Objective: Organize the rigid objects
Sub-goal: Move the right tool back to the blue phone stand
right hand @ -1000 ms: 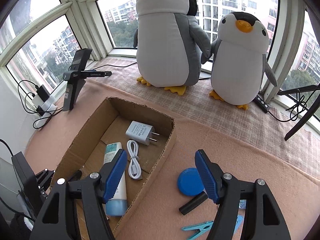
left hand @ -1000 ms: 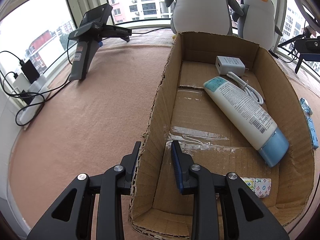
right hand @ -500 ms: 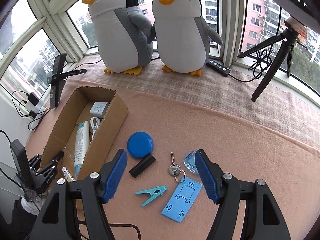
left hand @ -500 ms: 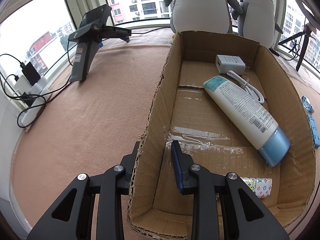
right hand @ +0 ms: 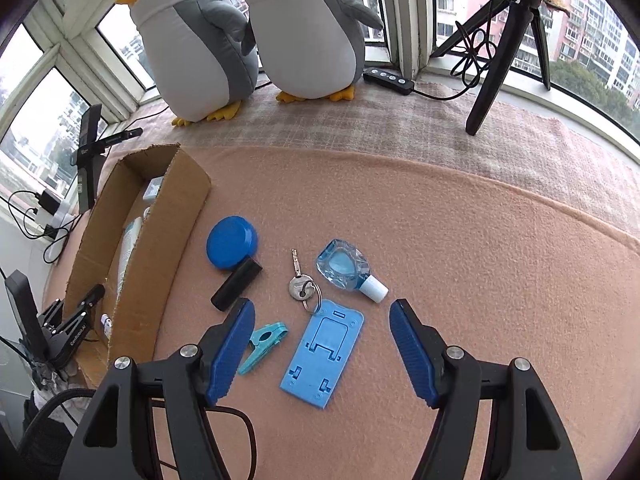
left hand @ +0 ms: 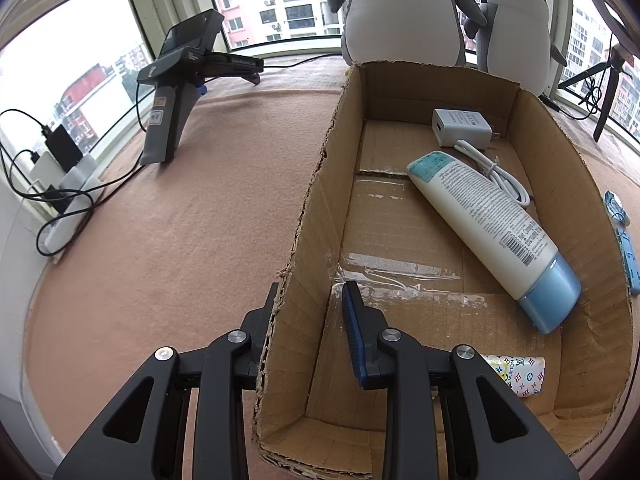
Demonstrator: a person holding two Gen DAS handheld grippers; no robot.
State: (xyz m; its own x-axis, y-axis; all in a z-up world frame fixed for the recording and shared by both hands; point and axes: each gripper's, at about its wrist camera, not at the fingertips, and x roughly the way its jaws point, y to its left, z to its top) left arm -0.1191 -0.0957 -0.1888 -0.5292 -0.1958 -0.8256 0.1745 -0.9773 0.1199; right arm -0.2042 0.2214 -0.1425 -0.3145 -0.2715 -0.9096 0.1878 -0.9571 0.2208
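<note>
Left gripper (left hand: 312, 312) straddles the near-left wall of the cardboard box (left hand: 592, 184), one finger outside, one inside. Whether the pads actually pinch the wall, cannot tell. Judged role: steadying the box.

Right gripper (right hand: 320, 350) hangs with fingers wide apart, holding nothing, above the loose items lying just right of the box. Directly between the fingertips: blue phone stand (right hand: 322, 358), flat on the pink cloth (right hand: 480, 240). Teal clothespin (right hand: 262, 342) lies just box-side of the stand, touching or nearly under the left finger. Key on ring (right hand: 302, 286) sits beyond the stand's far edge, ring touching or overlapping it. Black cylinder (right hand: 236, 284) and blue round lid (right hand: 231, 242) lie nearer the box; small blue bottle (right hand: 348, 268) lies on the far side from it.

Box already holds white tube (left hand: 488, 224), charger (left hand: 460, 128), white cable (left hand: 496, 172) and a patterned tube (left hand: 516, 374).

Judgement: next pick is probably the stand.
- Thin and flat; grip across its long edges, fingers low to the cloth.
- Keep clear of clothespin and key ring so neither drags along.
- Box must stay steady for the drop.
</note>
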